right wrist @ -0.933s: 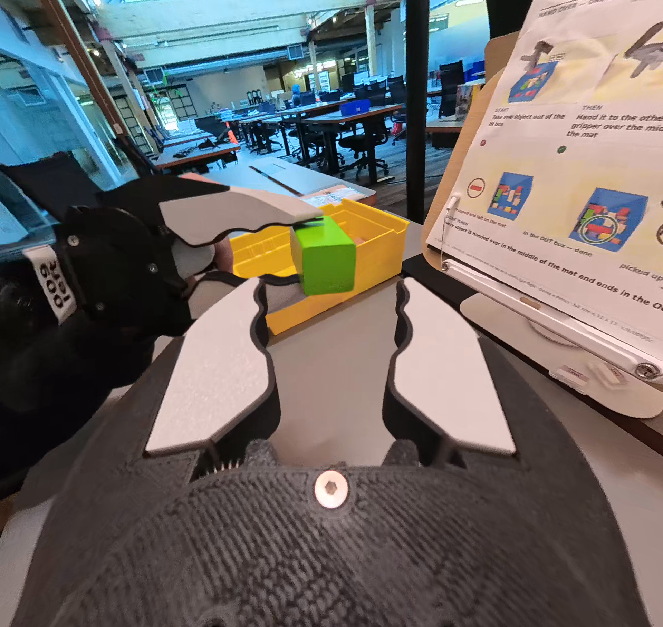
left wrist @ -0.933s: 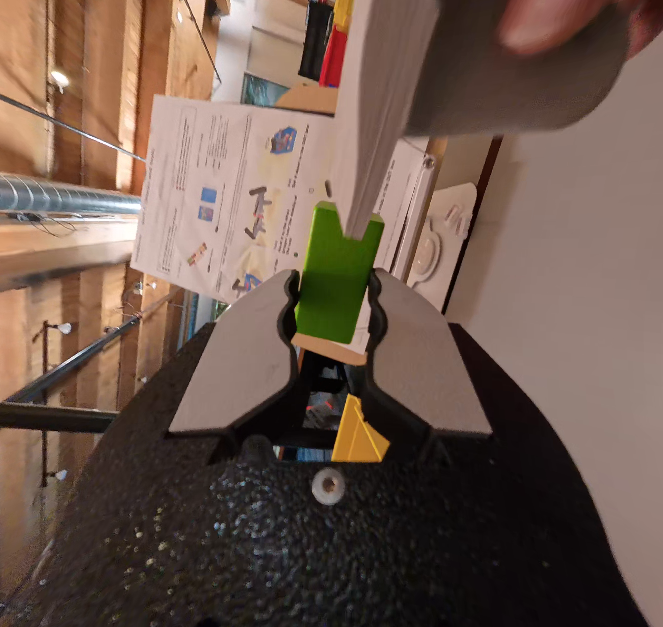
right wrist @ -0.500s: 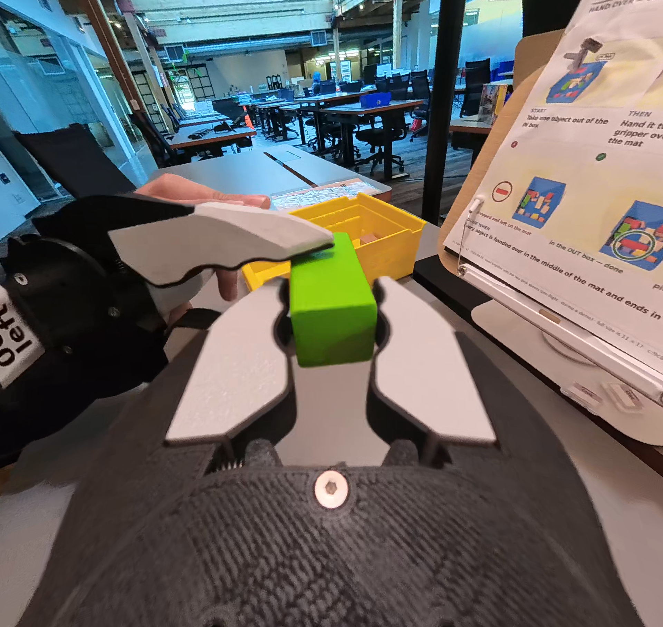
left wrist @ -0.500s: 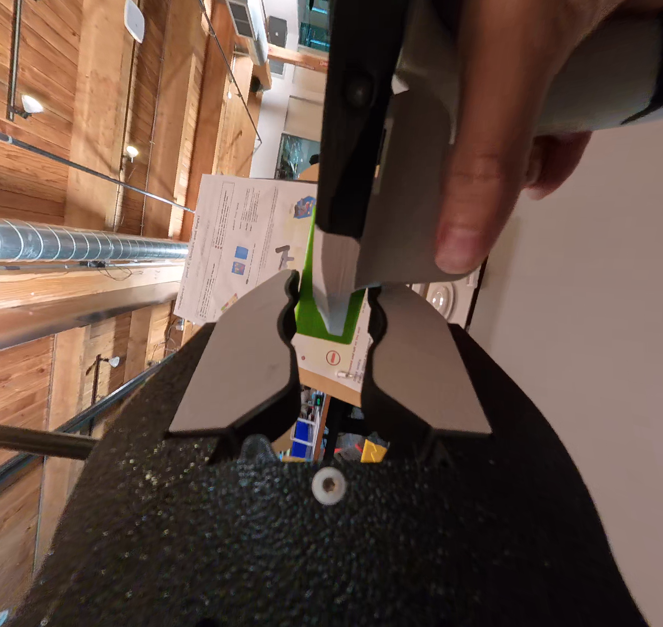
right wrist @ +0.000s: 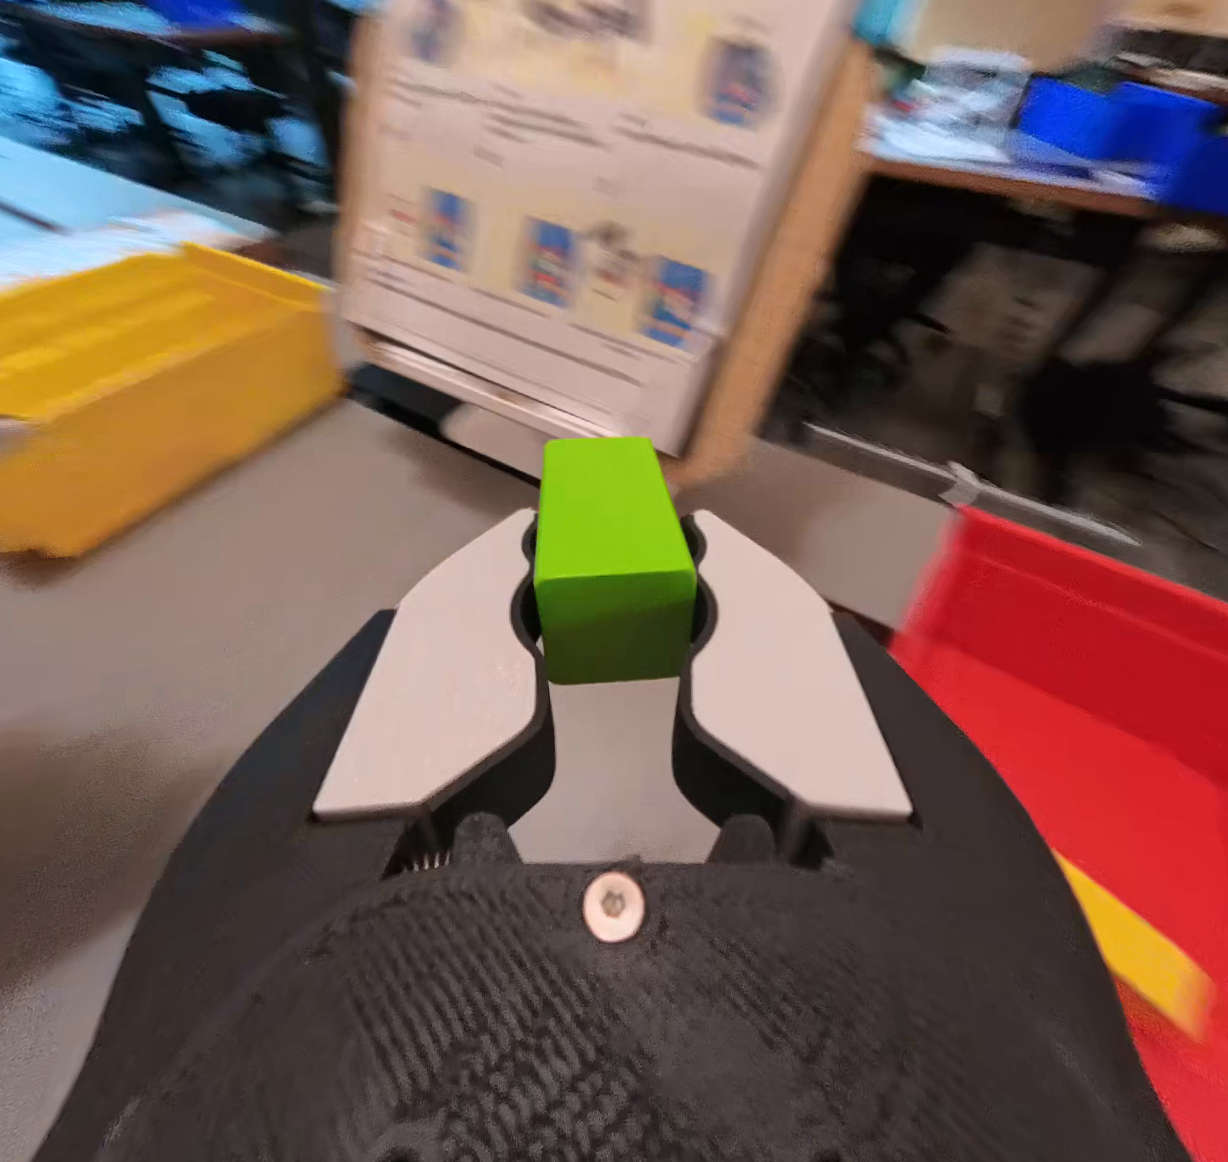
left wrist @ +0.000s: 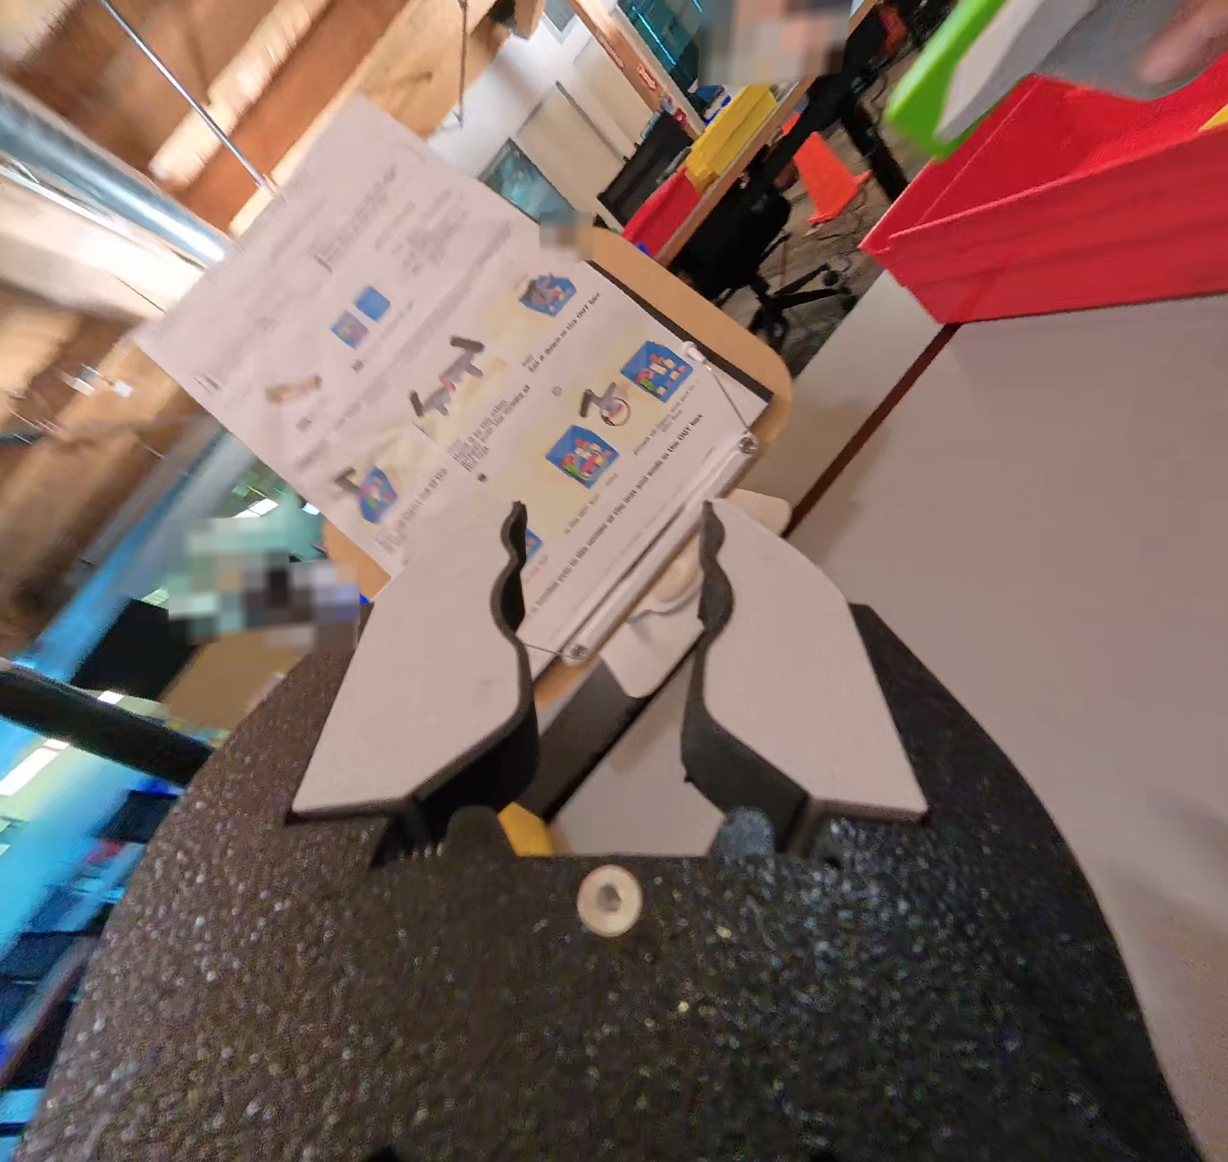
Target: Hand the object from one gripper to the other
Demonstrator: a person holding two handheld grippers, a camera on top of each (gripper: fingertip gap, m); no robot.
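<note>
A: Right gripper (right wrist: 614,588) clamped on green block (right wrist: 611,565), both pads pressed to its sides; block juts forward past the fingertips toward 12 o'clock.

B: Noted. Left gripper (left wrist: 614,552) spread wide, nothing between the fingers, only the instruction sheet (left wrist: 465,366) on its stand behind.

A: Surroundings in the right wrist view: yellow bin (right wrist: 146,386) at 9 o'clock, red bin (right wrist: 1076,698) at 3 o'clock, grey table (right wrist: 199,632) beneath. Heavily blurred.

B: In the left wrist view, same block (left wrist: 957,34) at 1 o'clock, above the red bin (left wrist: 1063,200).
</note>
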